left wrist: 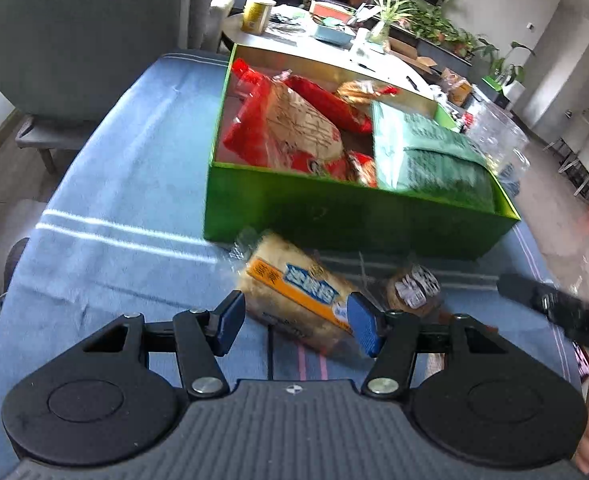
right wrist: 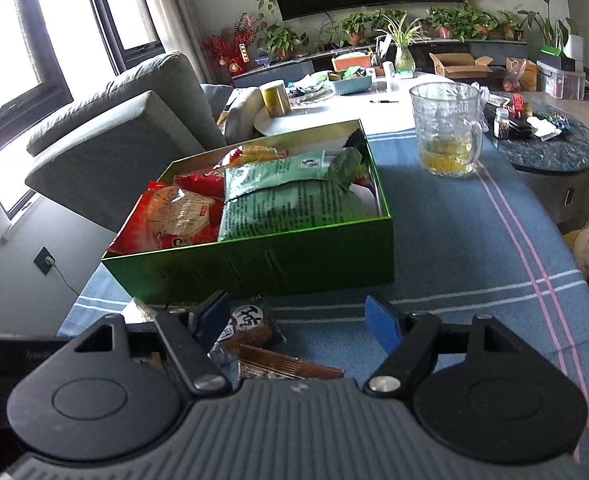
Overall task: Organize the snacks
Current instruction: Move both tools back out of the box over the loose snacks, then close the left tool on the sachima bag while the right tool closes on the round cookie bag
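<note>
Blue pads of the left gripper sit low over a wrapped bread slice with an orange-and-blue label; the slice lies flat on the blue cloth between the pads; the right pad overlaps its wrapper edge, the left pad stands just off it, so the jaws are parted around it and no squeeze shows; whether the right pad truly touches I cannot tell. Just right of the slice lies a small brown snack with a black-and-white label, close to the front wall of the green box. Inside the box a red bread pack fills the left part and a green bag leans in the right part, with more red wrappers behind. A black arm of the other tool crosses the lower right of the left view.

The right gripper is spread wide with nothing between its pads; below its left pad lie the brown snack and a striped brown wrapper on the cloth, just before the box. A glass mug with yellowish liquid at the bottom stands on the cloth well behind and right of the box; a grey sofa is to the left.
</note>
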A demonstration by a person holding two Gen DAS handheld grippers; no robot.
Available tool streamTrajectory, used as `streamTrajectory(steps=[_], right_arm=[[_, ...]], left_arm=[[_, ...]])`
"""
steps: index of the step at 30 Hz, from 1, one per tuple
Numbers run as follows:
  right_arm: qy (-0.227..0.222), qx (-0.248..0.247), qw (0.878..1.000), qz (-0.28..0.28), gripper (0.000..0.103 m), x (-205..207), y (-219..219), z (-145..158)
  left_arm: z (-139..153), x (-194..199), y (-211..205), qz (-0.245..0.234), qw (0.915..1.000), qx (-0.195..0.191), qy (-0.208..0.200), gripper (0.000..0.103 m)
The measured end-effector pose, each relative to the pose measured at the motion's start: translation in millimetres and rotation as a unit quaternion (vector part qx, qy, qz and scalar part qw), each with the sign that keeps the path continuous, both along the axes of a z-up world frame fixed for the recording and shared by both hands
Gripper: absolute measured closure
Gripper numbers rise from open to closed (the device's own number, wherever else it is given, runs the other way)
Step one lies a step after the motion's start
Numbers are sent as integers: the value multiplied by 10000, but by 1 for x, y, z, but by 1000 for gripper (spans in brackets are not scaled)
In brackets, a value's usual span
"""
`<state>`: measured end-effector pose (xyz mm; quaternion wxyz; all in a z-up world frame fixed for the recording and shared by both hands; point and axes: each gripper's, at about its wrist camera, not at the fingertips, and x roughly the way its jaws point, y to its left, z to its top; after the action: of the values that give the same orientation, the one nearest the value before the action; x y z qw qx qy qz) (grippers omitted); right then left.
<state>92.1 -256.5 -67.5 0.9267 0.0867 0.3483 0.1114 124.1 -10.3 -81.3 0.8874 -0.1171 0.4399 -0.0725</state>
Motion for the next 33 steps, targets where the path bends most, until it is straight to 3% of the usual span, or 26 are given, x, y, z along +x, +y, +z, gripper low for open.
streamTrajectory(steps=[8,14,16,18,21,29,33], right_arm=[[202,-169,9988,424,25,1,11,-16],[53,-534,9933,1024,25,-3,30,-21],[-10,-675,9912,1138,25,-5,35,-24],[-8,-726,9902,1192,25,-4,38,-26],[23,-647,9908,1185,25,-3,35,-27],[8,-592,9920,1117,25,4,35,-26],[105,-573,9917,1146,25,5,37,-31]], left_arm=[[-5,13,-11,138,9996,192,139,36],[-8,23,-14,503,9979,328,243,32],[-13,26,-16,732,9958,440,339,31],[-17,24,-23,824,9940,703,180,31],[-21,18,-33,626,9924,1058,5,35],[-15,-3,-28,63,9916,1250,-318,49],[-11,-12,-27,-70,9920,1209,-367,51]])
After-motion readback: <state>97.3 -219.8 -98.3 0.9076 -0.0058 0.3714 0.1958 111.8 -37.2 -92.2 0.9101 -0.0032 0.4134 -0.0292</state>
